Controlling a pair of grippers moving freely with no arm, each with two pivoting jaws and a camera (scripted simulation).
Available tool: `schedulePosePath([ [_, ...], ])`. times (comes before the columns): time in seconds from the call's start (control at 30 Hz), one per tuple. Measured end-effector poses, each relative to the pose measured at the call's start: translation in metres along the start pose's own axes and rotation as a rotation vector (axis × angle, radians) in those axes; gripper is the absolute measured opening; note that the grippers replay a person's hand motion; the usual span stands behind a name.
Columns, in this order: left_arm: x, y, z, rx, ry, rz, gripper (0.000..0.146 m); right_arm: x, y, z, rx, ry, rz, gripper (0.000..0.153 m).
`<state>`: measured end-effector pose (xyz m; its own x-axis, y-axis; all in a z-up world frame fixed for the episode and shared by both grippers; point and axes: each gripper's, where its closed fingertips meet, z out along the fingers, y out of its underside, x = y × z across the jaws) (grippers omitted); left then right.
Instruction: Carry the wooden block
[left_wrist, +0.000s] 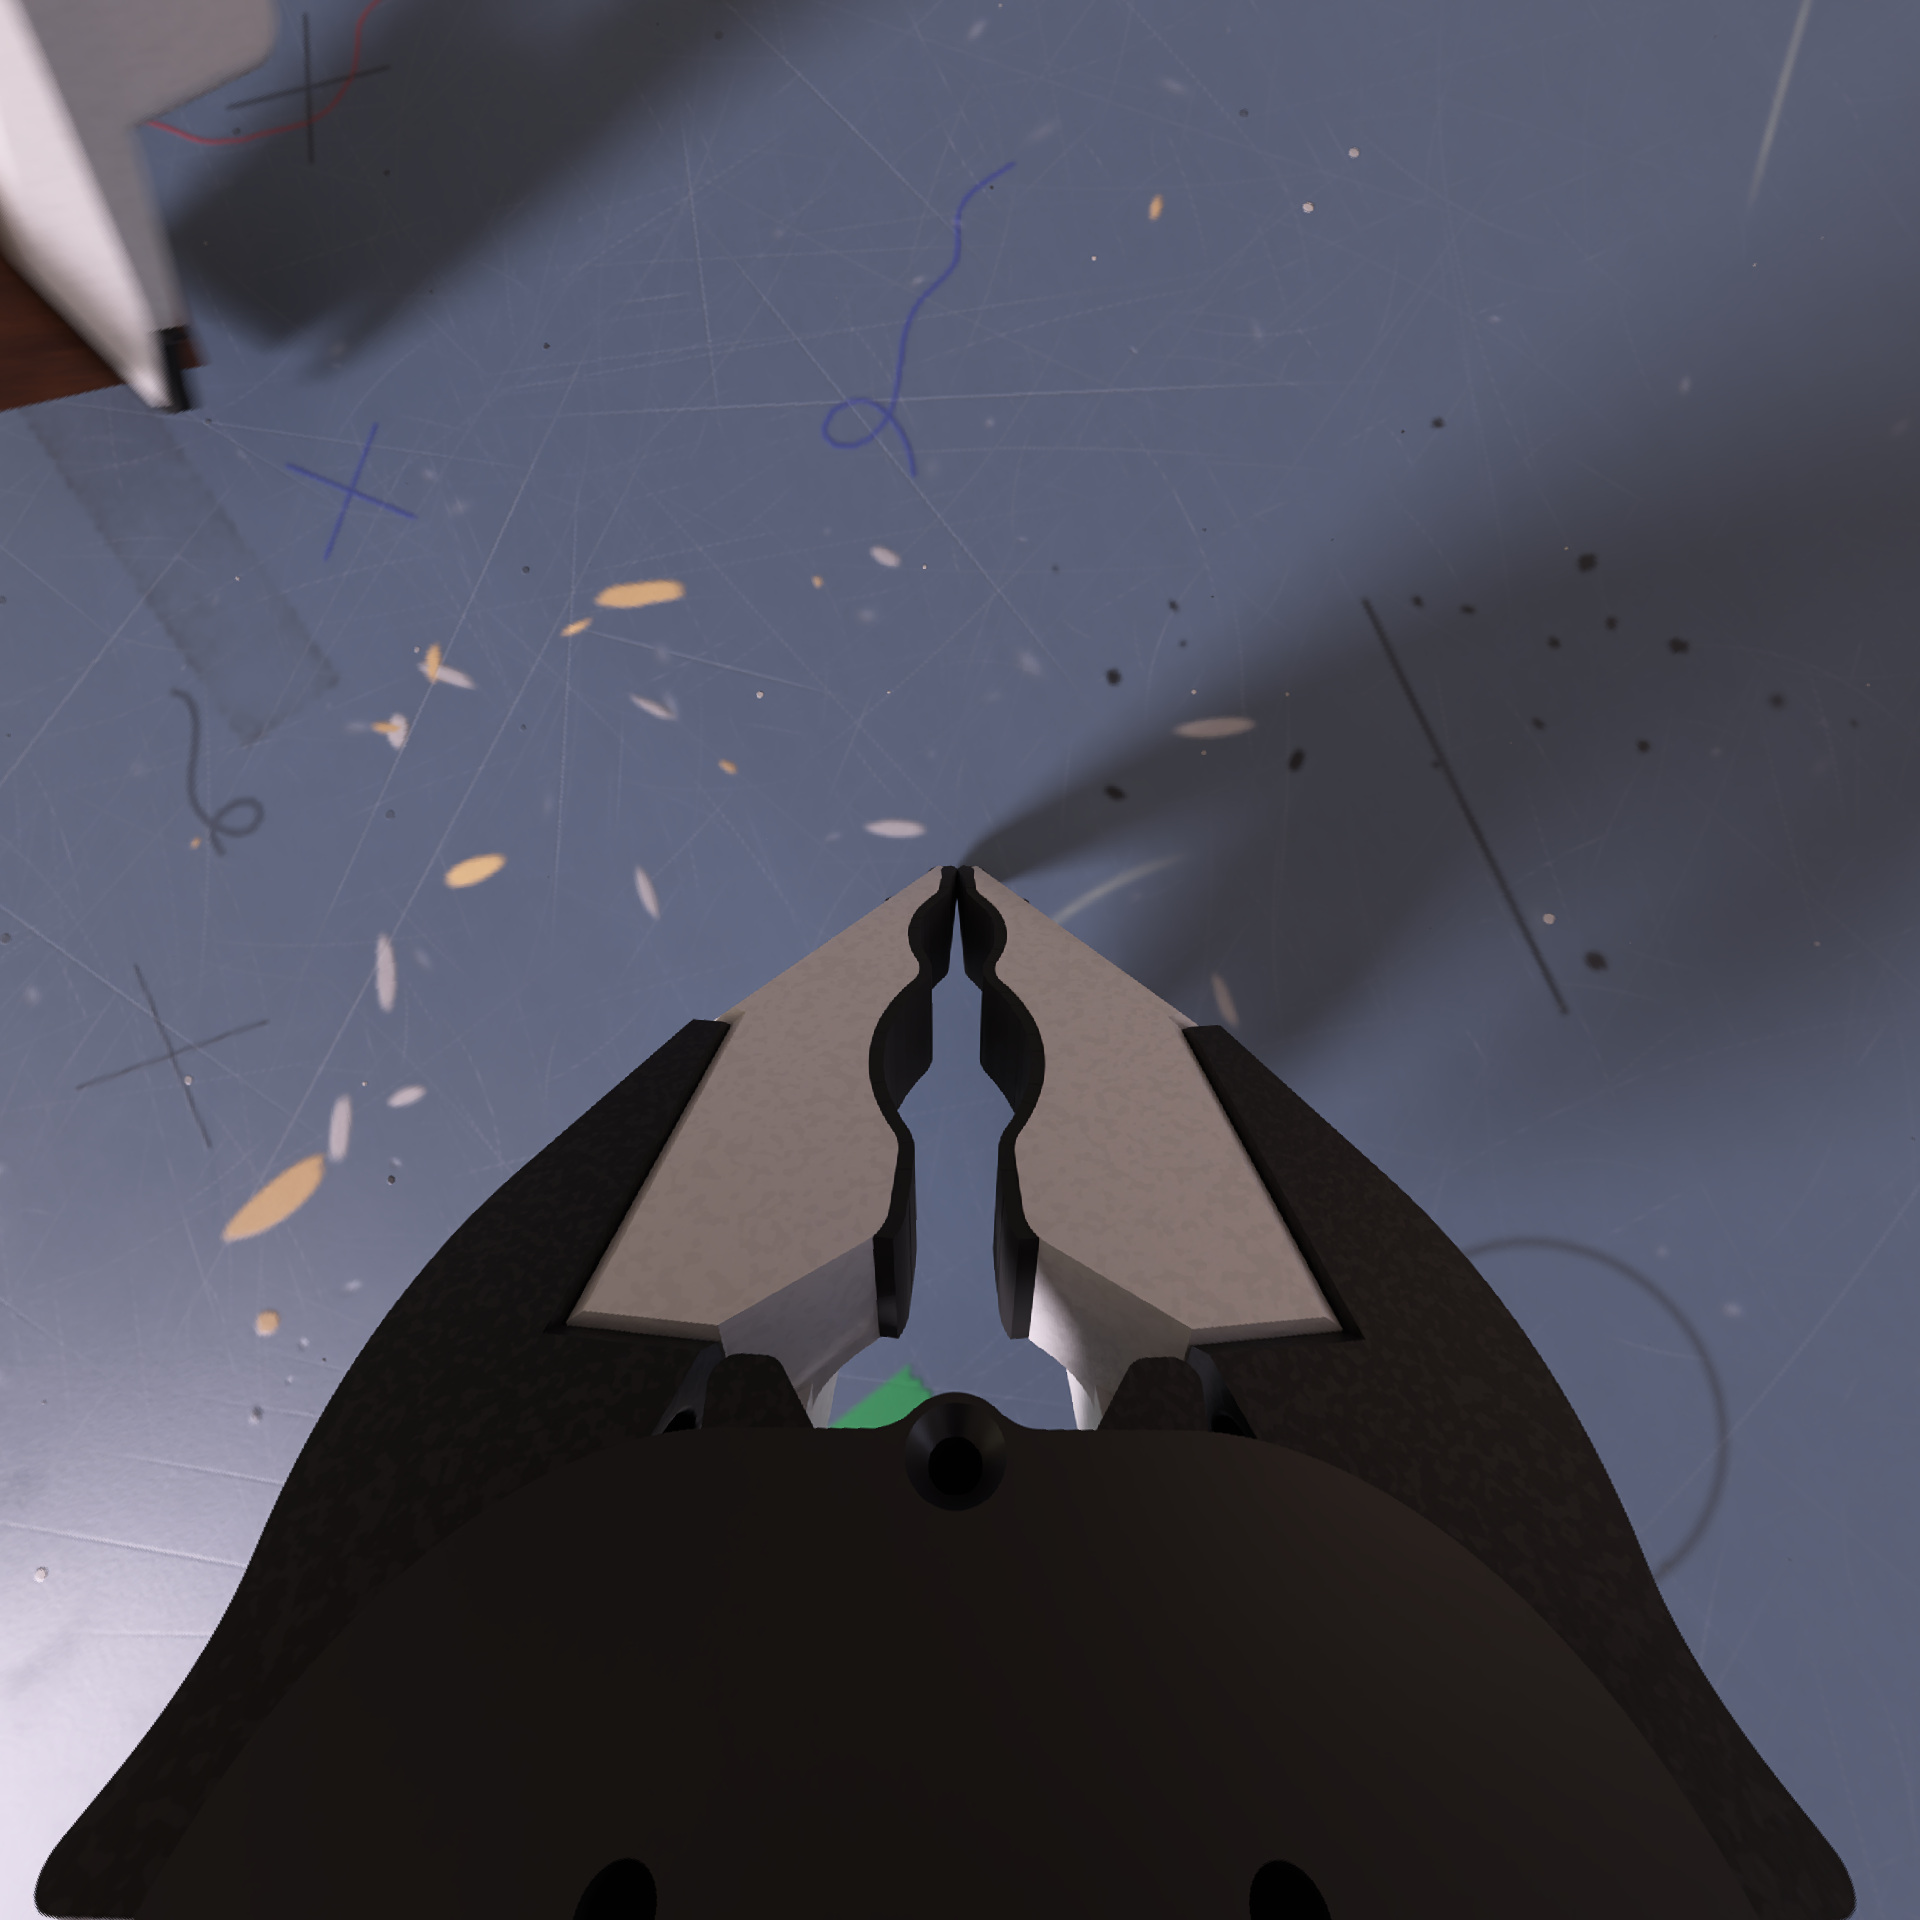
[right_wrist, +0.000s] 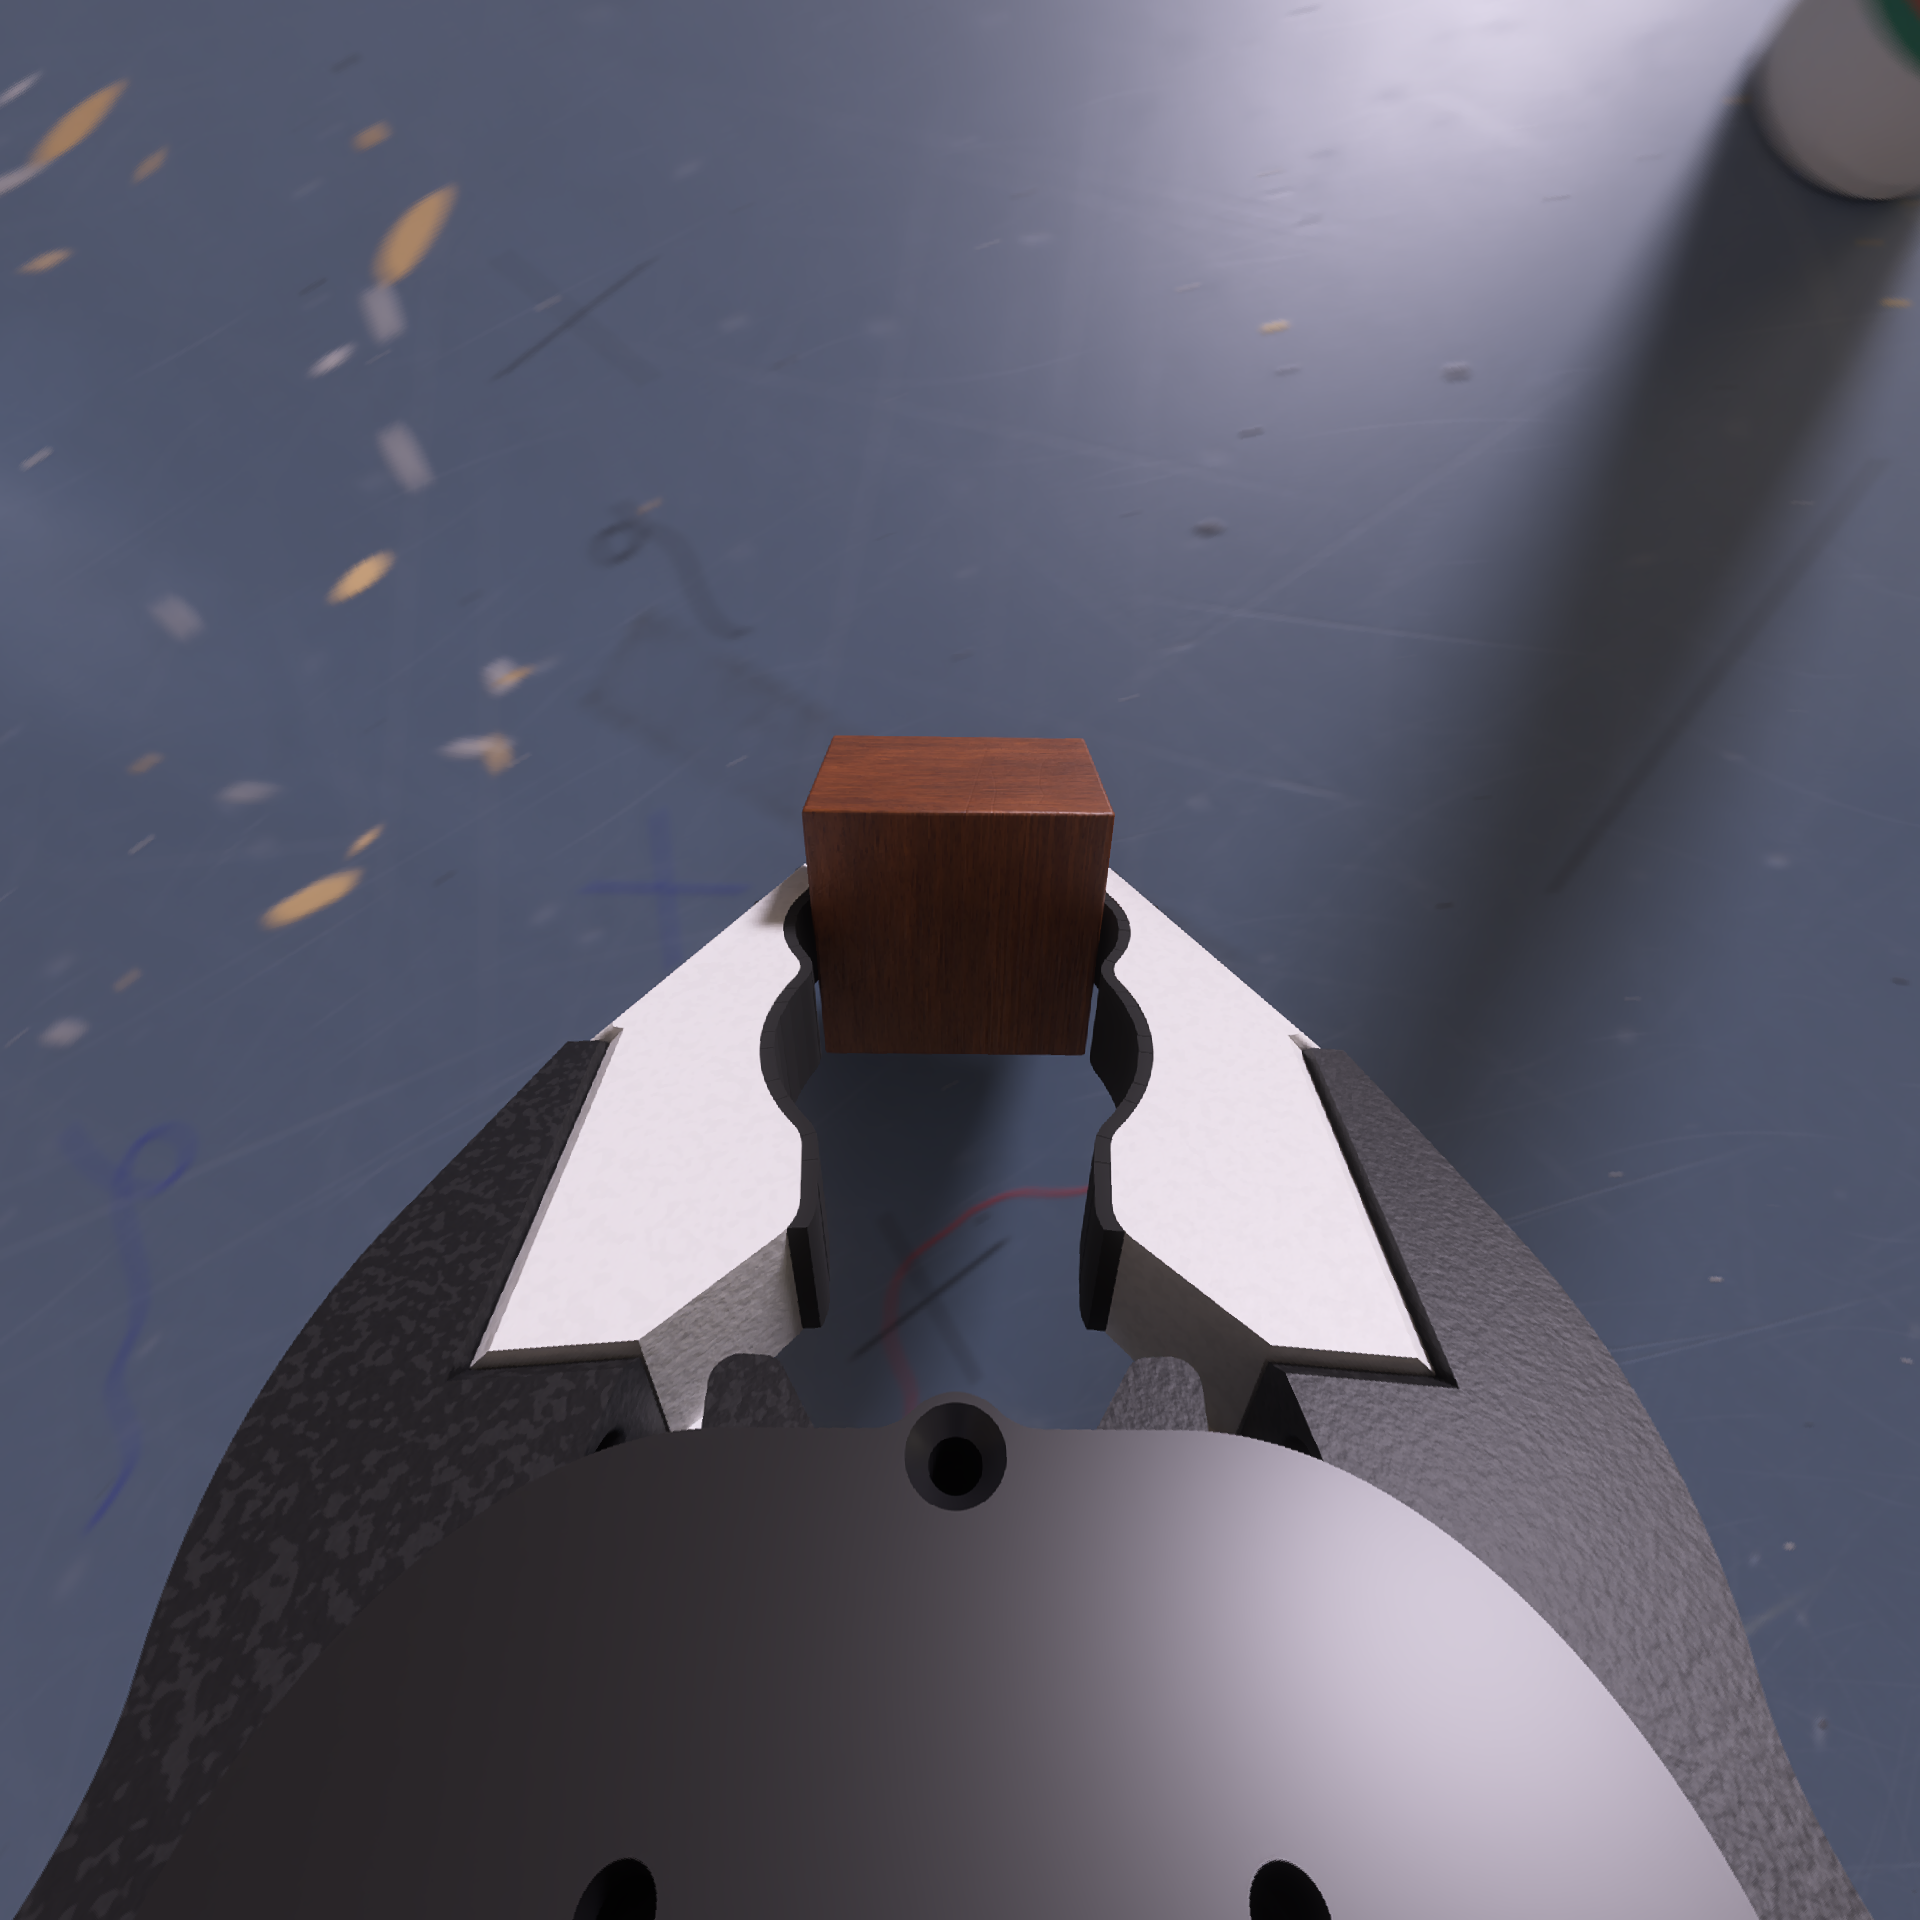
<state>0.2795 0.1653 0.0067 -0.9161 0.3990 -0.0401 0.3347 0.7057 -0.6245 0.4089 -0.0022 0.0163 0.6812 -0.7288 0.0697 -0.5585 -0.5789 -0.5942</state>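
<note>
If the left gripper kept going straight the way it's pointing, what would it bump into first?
Probably just the scratched blue-grey tabletop. The left gripper is shut and empty, nothing stands ahead of its tips, though how far off the surface is stays unclear.

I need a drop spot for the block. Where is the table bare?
The right tool holds the block. The blue table is bare ahead of the block and to its left. A white cylinder crowds the far right corner. In the left wrist view, the shut left tool faces open table.
</note>
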Motion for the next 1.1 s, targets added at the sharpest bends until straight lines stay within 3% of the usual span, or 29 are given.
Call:
schedulePosePath([
  [0.1,-0.001,0.000,0.000,0.002,0.006,-0.005,0.000,-0.059,-0.004,-0.002,-0.008,-0.107,-0.123,0.050],
  [0.17,-0.001,0.000,0.000,0.005,0.016,-0.013,0.000,-0.082,-0.021,0.008,0.010,-0.095,-0.188,0.050],
  [0.23,-0.002,0.000,0.000,0.007,0.017,-0.016,0.000,-0.054,-0.031,0.018,0.049,-0.052,-0.102,0.050],
  [0.33,-0.003,0.000,0.000,0.006,0.005,-0.013,0.000,-0.002,-0.016,0.011,0.026,-0.008,0.017,0.050],
  [0.4,-0.003,0.000,0.000,0.008,0.009,-0.018,0.000,-0.031,-0.010,0.004,0.002,-0.078,-0.072,0.050],
  [0.47,-0.004,0.000,0.000,0.009,0.016,-0.023,0.000,-0.089,-0.019,0.006,-0.001,-0.185,-0.226,0.050],
  [0.53,-0.004,0.000,0.000,0.007,0.024,-0.024,0.000,-0.115,-0.037,0.016,0.012,-0.179,-0.337,0.050],
  [0.6,-0.003,-0.001,0.001,0.006,0.022,-0.016,0.000,-0.084,-0.050,0.028,0.052,-0.138,-0.222,0.050],
  [0.7,-0.002,-0.002,0.001,0.011,0.021,-0.012,0.000,-0.030,-0.035,0.023,0.030,-0.091,-0.112,0.050],
  [0.8,-0.003,-0.002,0.001,0.007,0.019,-0.010,0.000,-0.072,-0.027,0.013,0.039,-0.194,-0.228,0.050],
  [0.9,-0.002,-0.002,0.002,0.005,0.020,-0.009,0.000,-0.110,-0.050,0.026,0.016,-0.197,-0.310,0.050],
  [1.03,-0.002,-0.003,0.002,0.010,0.015,-0.008,0.000,-0.041,-0.071,0.047,0.042,-0.086,-0.110,0.050],
  [1.1,-0.003,-0.002,0.002,0.009,0.011,-0.010,0.000,-0.028,-0.064,0.043,0.008,-0.065,-0.108,0.050],
])
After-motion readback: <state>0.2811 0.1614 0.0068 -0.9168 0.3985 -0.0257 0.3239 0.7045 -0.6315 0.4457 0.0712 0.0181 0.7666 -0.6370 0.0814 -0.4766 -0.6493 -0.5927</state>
